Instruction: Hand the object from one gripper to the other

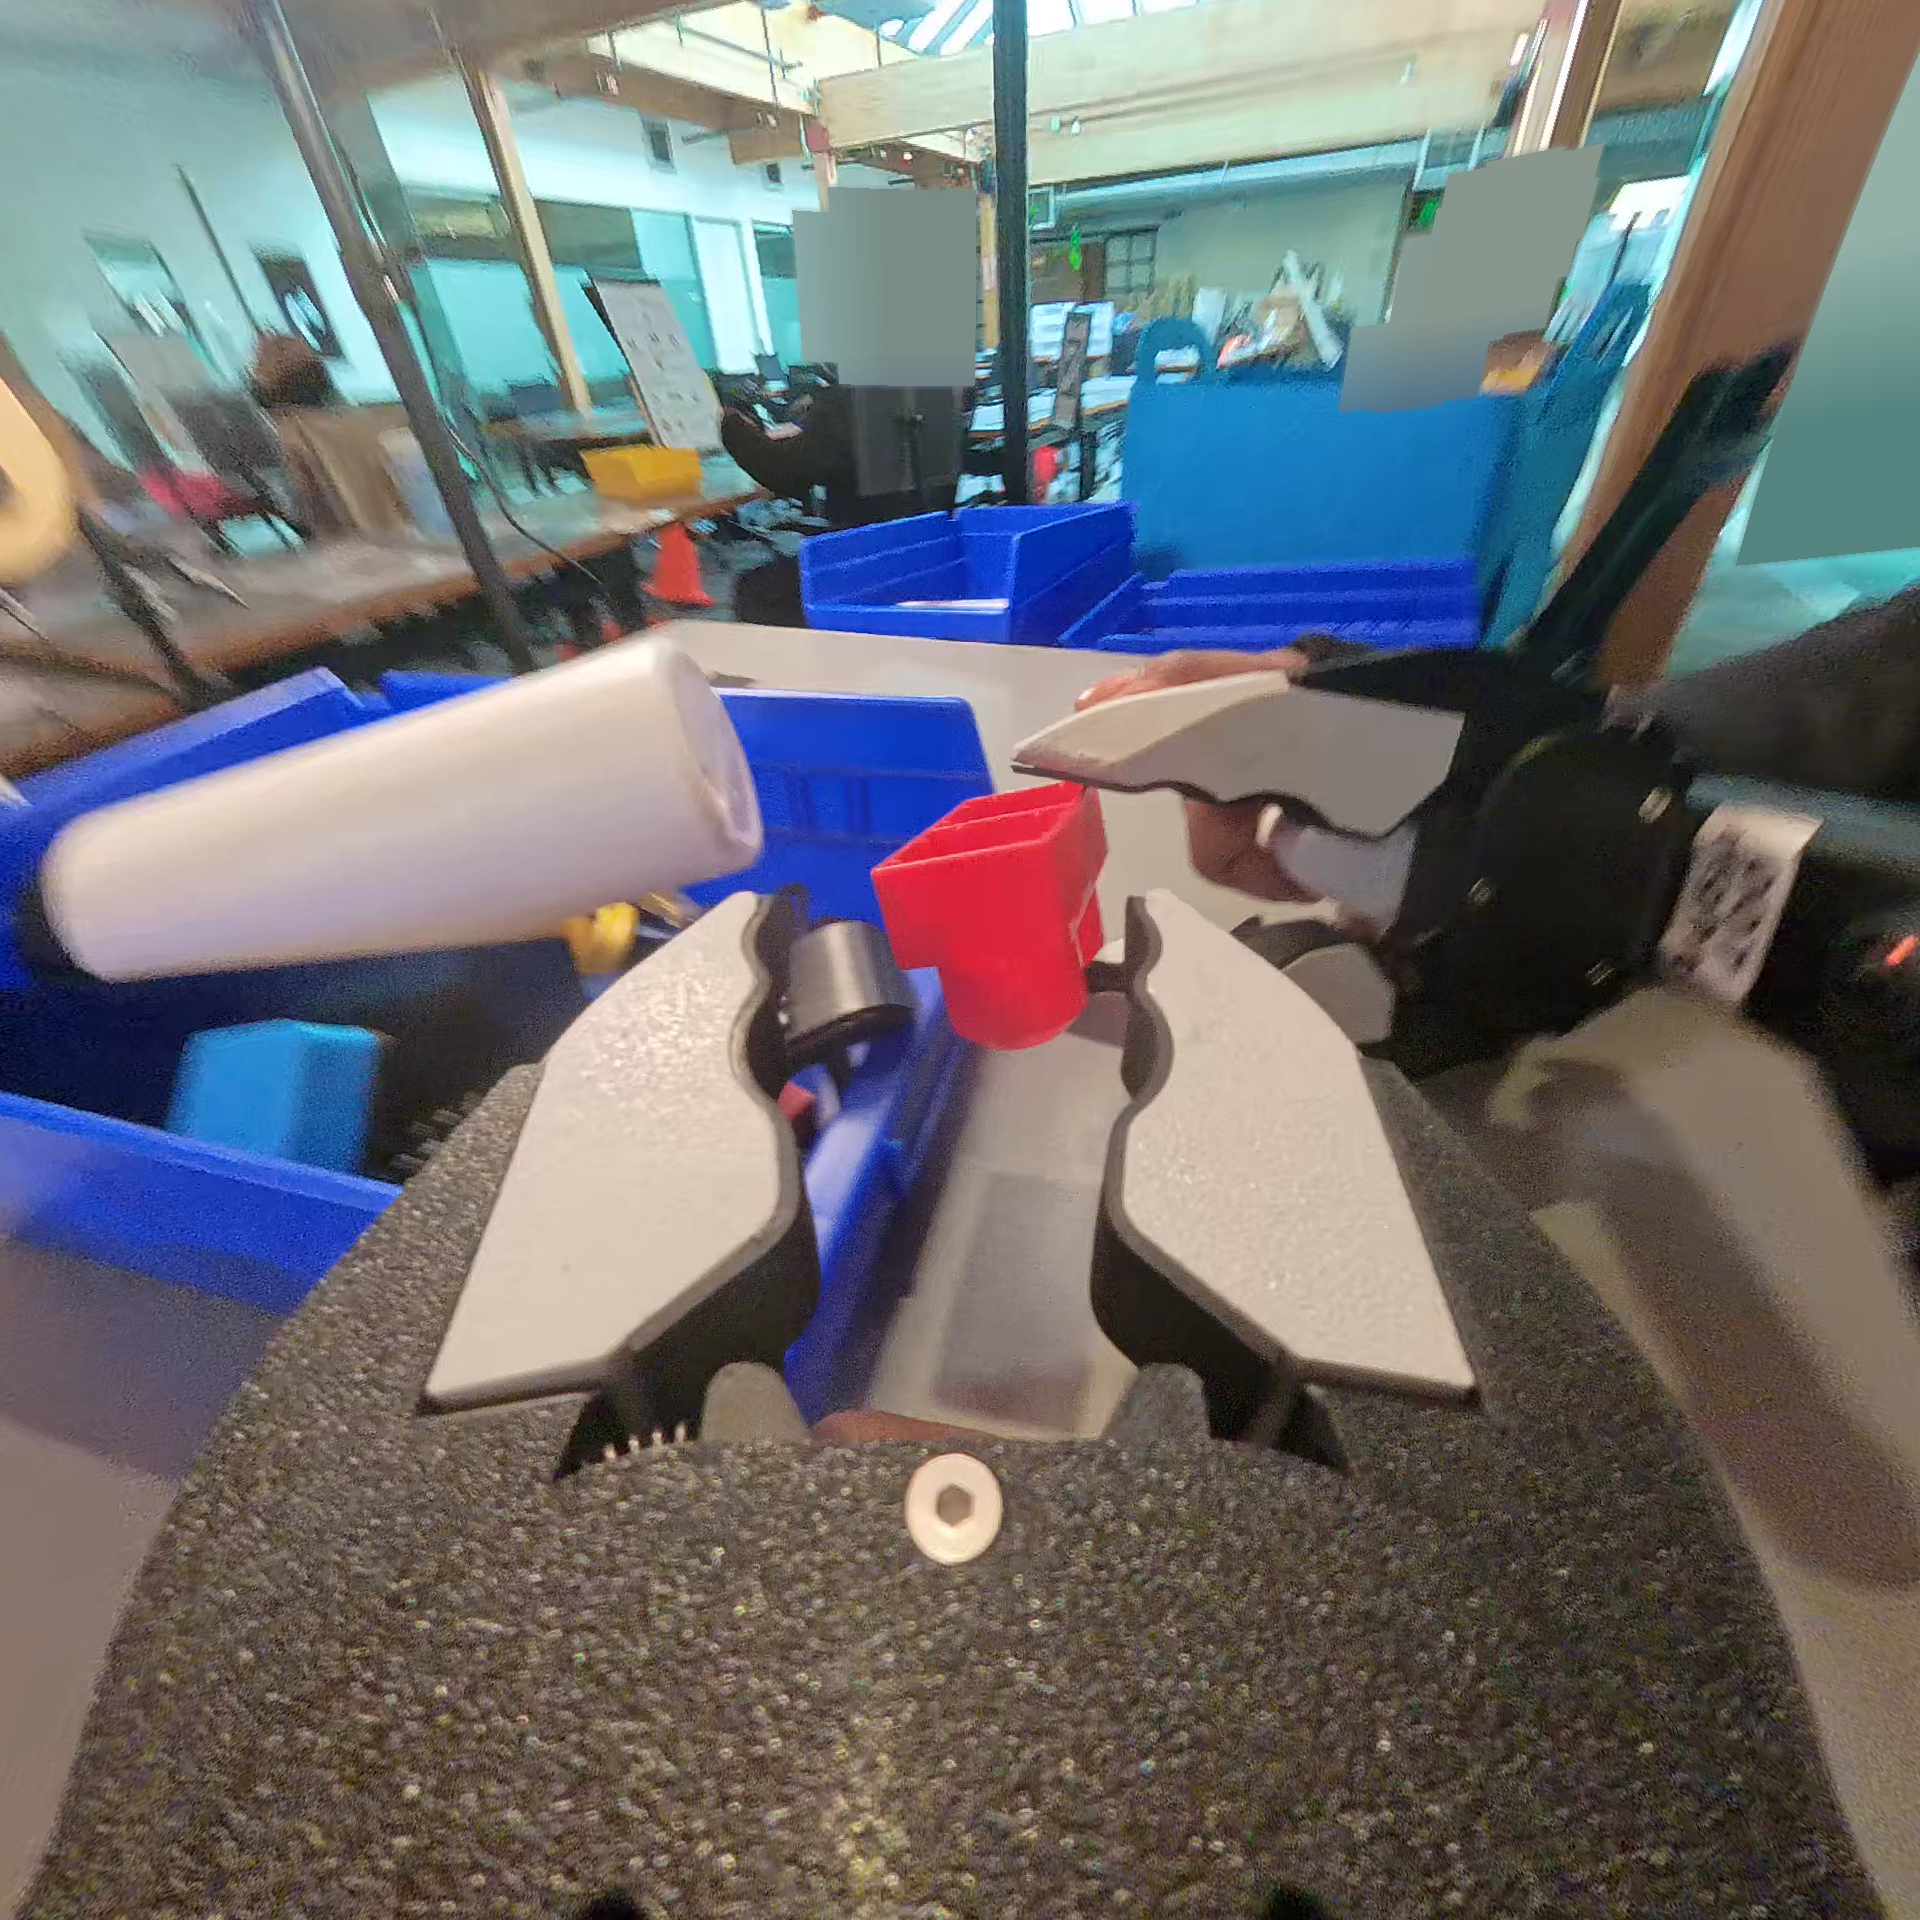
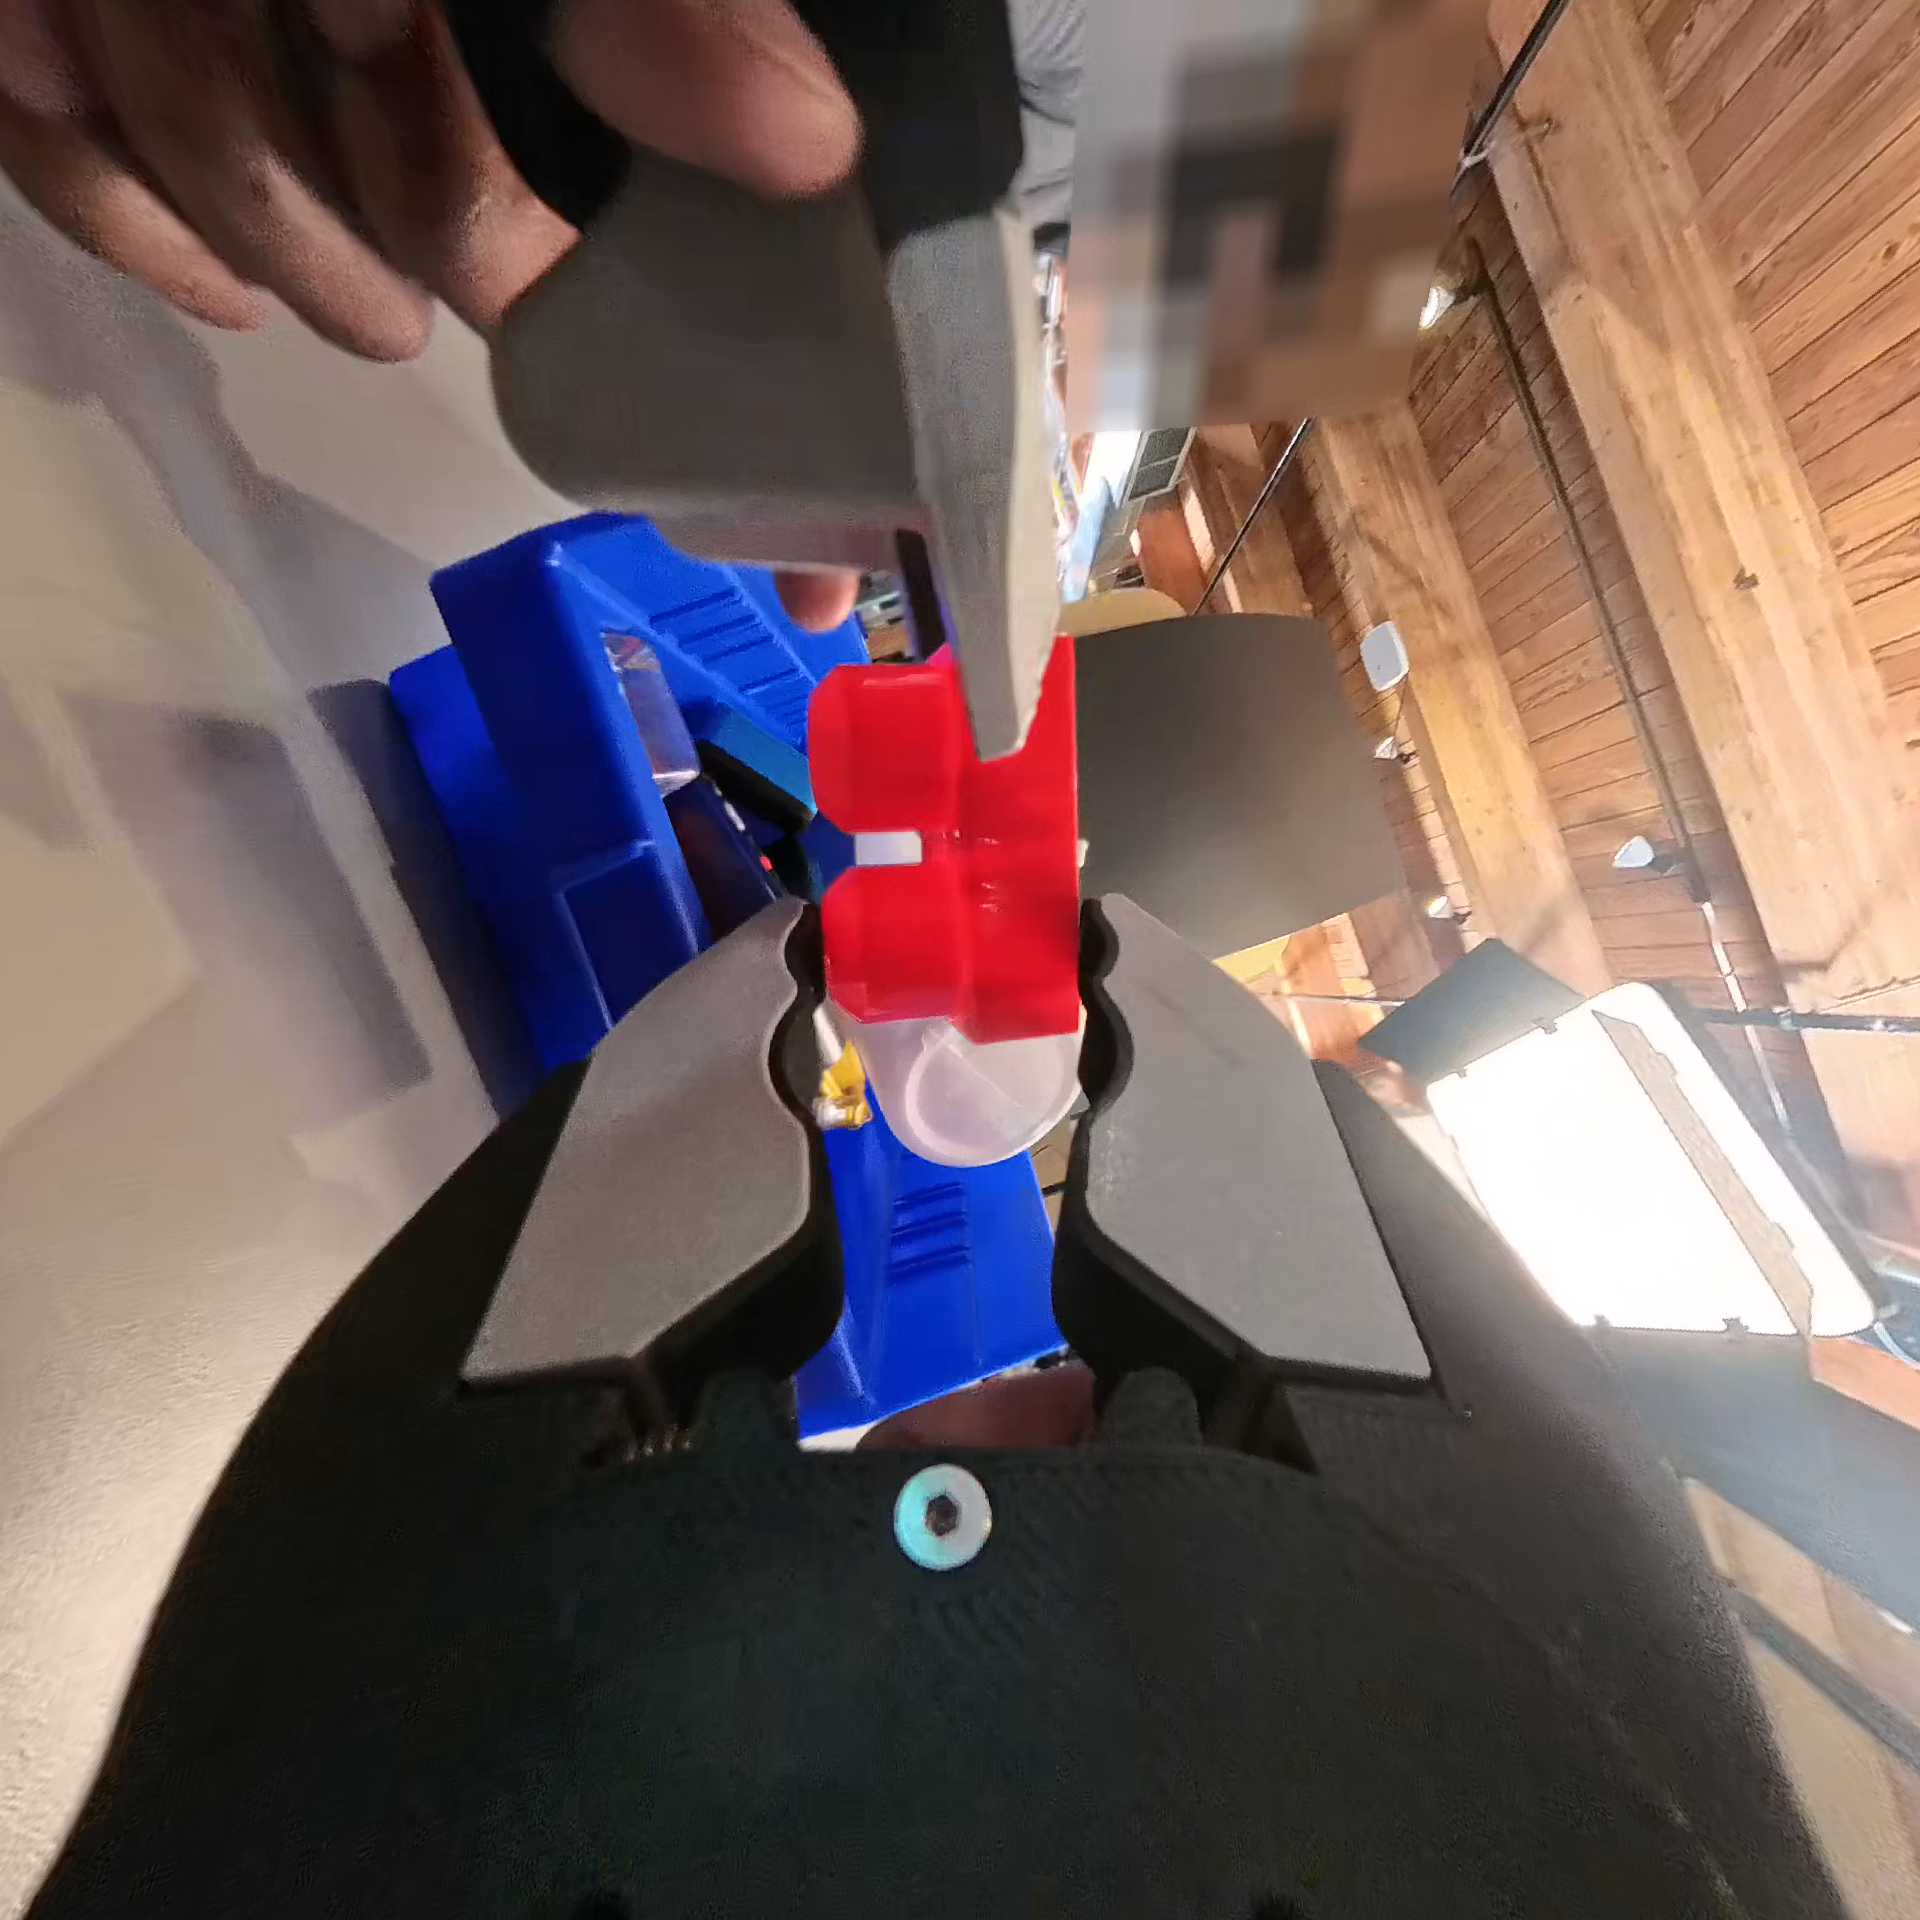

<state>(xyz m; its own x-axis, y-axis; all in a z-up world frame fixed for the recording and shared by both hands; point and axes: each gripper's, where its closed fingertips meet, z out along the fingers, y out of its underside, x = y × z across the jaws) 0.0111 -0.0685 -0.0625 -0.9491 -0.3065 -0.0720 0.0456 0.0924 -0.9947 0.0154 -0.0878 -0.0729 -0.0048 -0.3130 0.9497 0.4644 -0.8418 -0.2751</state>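
Note:
A red plastic piece with a clear rounded part is held in the air over the bins. My right gripper is shut on it, with both pads pressed against its sides. In the left wrist view the right gripper comes in from the right, turned on its side, its upper finger over the piece. My left gripper is open around the piece, with a clear gap at its left finger. In the right wrist view the left gripper reaches down from above, one finger beside the piece's far end.
Blue bins holding small parts stand on a grey table below the grippers; one shows in the right wrist view. A white tube sticks out at the left. More blue bins stand at the back. A hand holds the left gripper.

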